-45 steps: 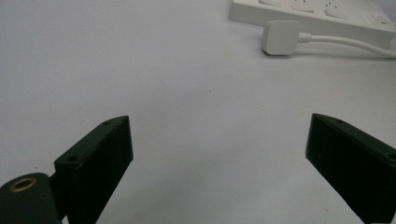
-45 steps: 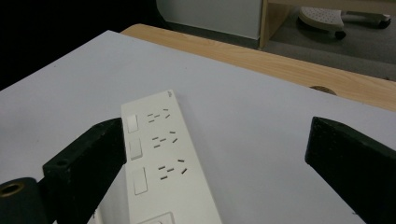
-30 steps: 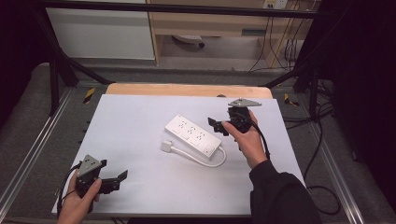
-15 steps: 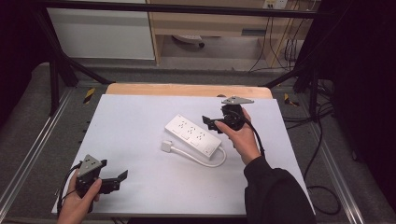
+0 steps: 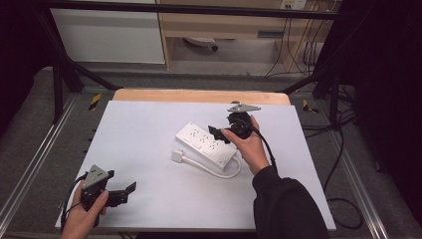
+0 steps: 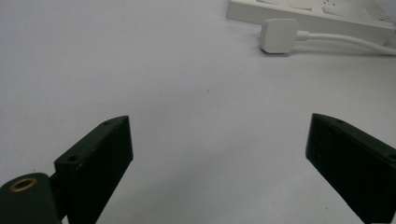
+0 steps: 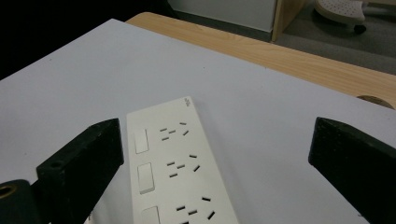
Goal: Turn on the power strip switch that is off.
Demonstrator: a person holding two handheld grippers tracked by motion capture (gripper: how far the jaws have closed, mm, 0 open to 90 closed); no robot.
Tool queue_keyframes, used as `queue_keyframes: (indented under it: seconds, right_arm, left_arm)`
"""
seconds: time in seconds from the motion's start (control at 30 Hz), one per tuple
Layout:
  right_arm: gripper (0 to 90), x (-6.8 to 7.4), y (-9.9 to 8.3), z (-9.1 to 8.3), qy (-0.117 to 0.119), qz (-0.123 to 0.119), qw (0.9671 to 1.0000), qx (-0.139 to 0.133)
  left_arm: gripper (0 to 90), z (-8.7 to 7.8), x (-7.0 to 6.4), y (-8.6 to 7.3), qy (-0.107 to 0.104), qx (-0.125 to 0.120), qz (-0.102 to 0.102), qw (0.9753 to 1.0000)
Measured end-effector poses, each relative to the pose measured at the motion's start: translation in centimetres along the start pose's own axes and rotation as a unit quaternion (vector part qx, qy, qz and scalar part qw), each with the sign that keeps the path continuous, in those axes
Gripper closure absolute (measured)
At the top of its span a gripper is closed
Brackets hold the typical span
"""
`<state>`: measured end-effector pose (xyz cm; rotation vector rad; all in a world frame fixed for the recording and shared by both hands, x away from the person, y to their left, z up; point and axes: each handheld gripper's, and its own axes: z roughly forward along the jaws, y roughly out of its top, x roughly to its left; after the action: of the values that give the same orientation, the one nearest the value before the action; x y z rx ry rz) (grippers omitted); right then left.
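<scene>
the white plastic power strip (image 5: 205, 145) lies flat near the middle of the white worktop (image 5: 149, 124), its long axis running diagonally from far-left to near-right in the high view, with its white cable (image 5: 219, 171) looped along its near side and ending in a square white plug (image 5: 177, 156) just beside its left end. the right gripper (image 5: 222, 133) is held right over the strip's near-right part, its jaws spread wide and nothing held; in the right gripper view the strip (image 7: 175, 168) is seen running lengthwise away between the jaws, closer to the left one, so the coming move is judged to be a descent and a closing across its width. the left gripper (image 5: 127, 191) rests well apart at the near-left corner, jaws likewise wide open and empty. the strip's near end is cut off in the right gripper view, and whether the jaws touch the strip cannot be told. in the left gripper view most of the strip's body (image 6: 317, 16) is cut off by the frame's edge.
</scene>
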<state>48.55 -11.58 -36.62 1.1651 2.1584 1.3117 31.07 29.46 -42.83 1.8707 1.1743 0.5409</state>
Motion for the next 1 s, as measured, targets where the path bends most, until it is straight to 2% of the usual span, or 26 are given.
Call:
queue_keyframes:
  seconds: [0.23, 0.43, 0.57, 0.83, 1.0]
  right_arm:
    - [7.8, 0.3, -0.1, 0.8, 0.008, 0.003, 0.9999, 0.006]
    - [17.2, 0.9, -0.1, 1.3, 0.016, 0.005, 0.9999, 0.001]
    - [19.0, 1.3, -0.3, 1.6, 0.022, 0.004, 0.9997, 0.002]
    - [24.6, 1.6, -0.5, 2.1, 0.023, 0.005, 0.9997, 0.004]
    - [33.2, 1.9, -0.8, 2.4, 0.017, 0.000, 0.9998, 0.004]
  left_arm:
    - [7.3, 0.0, 0.0, 0.0, -0.001, 0.000, 0.000, 1.0000]
    - [7.4, 0.0, 0.0, 0.0, -0.002, 0.000, 0.000, 1.0000]
    - [7.4, 0.0, 0.0, 0.0, -0.003, 0.000, 0.002, 1.0000]
    - [7.4, 0.0, 0.0, 0.0, -0.004, 0.000, 0.002, 1.0000]
    - [7.3, 0.0, 0.0, 0.0, -0.004, 0.000, 0.002, 1.0000]
